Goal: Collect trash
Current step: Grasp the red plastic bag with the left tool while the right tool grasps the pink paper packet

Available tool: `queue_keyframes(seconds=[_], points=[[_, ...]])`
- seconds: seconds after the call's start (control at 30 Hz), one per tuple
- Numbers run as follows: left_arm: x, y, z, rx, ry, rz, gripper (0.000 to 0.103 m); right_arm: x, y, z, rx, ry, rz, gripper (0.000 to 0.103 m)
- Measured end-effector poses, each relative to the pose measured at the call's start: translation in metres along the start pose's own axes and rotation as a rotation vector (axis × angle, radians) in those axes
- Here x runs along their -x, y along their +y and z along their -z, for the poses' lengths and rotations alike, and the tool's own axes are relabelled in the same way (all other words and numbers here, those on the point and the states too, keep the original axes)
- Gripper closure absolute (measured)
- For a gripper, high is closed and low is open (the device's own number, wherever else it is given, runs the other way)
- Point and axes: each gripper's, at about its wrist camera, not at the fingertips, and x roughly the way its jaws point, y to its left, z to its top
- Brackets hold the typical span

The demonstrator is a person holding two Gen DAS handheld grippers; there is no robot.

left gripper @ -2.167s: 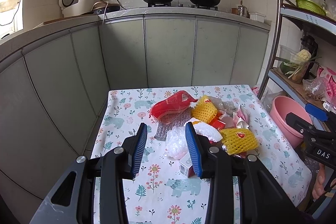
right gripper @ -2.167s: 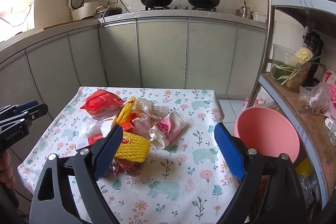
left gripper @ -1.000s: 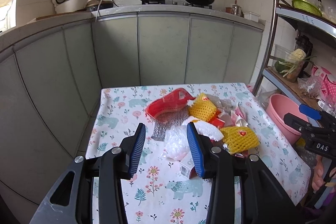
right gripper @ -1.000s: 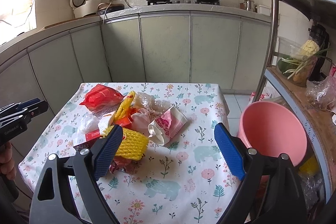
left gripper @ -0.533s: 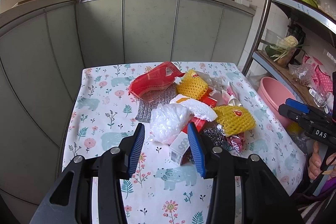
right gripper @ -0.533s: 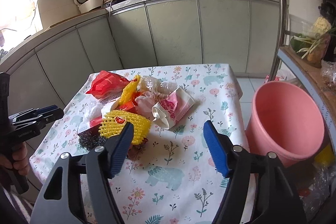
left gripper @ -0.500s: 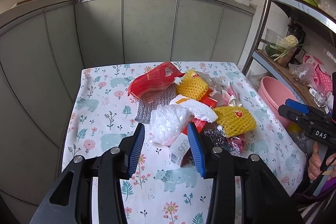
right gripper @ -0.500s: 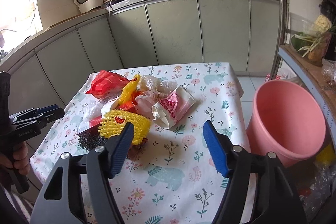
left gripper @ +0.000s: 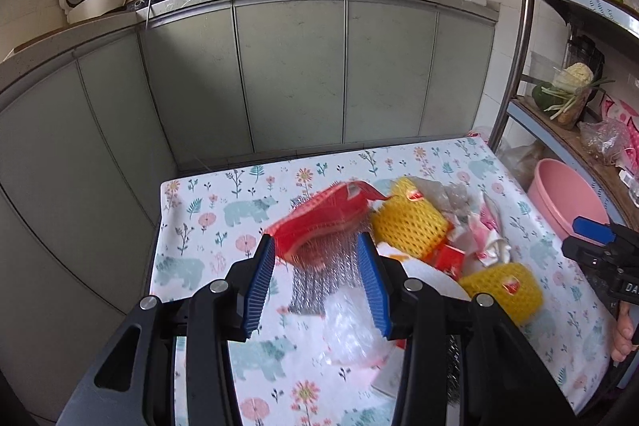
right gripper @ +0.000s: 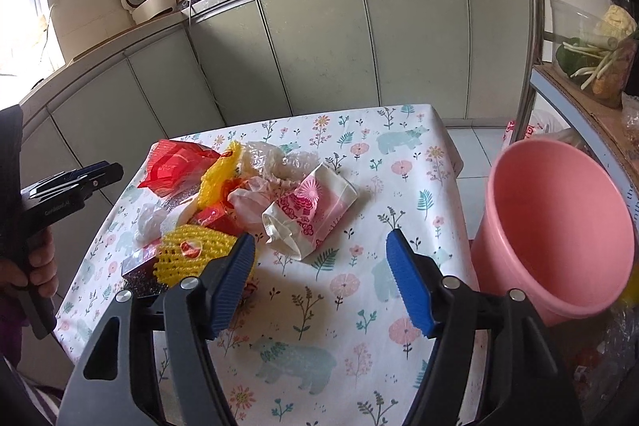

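The trash is a loose heap of wrappers and packing on the flower-and-bear patterned table (right gripper: 359,306), gathered toward its left edge and far-left corner, with the near-right part bare. In the heap lie a crumpled red plastic bag (left gripper: 319,222) nearest the far-left corner, a silver mesh sheet (left gripper: 319,274) just under and in front of it, two yellow foam fruit nets (left gripper: 407,222), a clear crinkled plastic bag (left gripper: 351,326), a small red carton (left gripper: 449,260) and a white-and-pink printed paper bag (right gripper: 315,210) that lies at the heap's right side, toward the table's middle. The left claw (left gripper: 319,286) hangs over the near-left part of the heap, released, with the mesh sheet and clear bag seen in the gap between its blue pads but neither pressed by them; it seems lined up for a first pick there. The right claw (right gripper: 319,278) is also released and holds nothing; its jaws have just been closing somewhat, with only bare tablecloth between them, just short of the paper bag and beside the nearer foam net (right gripper: 191,254). A pink plastic bucket (right gripper: 559,226) stands off the table's right edge, mouth tilted toward the right claw, likely placed there so trash can be dropped straight in. Grey-green cabinets (left gripper: 287,74) run behind the table.
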Motion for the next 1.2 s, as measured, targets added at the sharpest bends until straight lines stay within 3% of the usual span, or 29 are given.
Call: queue_keyframes(seconds=[0.2,0.53,0.63,0.7,0.83,0.97,1.2], points=[[-0.033,0.005,-0.011,-0.033,0.016,-0.023,0.061,-0.015,0.002,-0.008,-0.007,0.020,-0.016,0.034],[-0.075,0.021,-0.004,0.034,0.090,-0.043,0.062,-0.062,0.021,-0.027,0.002,0.115,-0.082,0.034],[-0.081,0.024,-0.003,0.051,0.102,-0.043,0.070,-0.076,0.024,-0.027,-0.002,0.144,-0.059,0.034],[-0.082,0.025,-0.002,0.051,0.104,-0.037,0.089,-0.081,0.023,-0.024,-0.016,0.158,-0.046,0.034],[-0.079,0.026,0.000,0.050,0.094,-0.020,0.101,-0.082,0.018,-0.022,-0.040,0.167,-0.035,0.034],[-0.070,0.025,0.000,0.054,0.076,-0.013,0.102,-0.084,0.013,-0.021,-0.051,0.182,-0.038,0.063],[-0.046,0.027,0.001,0.074,0.043,-0.006,0.102,-0.065,0.009,-0.021,-0.061,0.139,-0.048,0.095]])
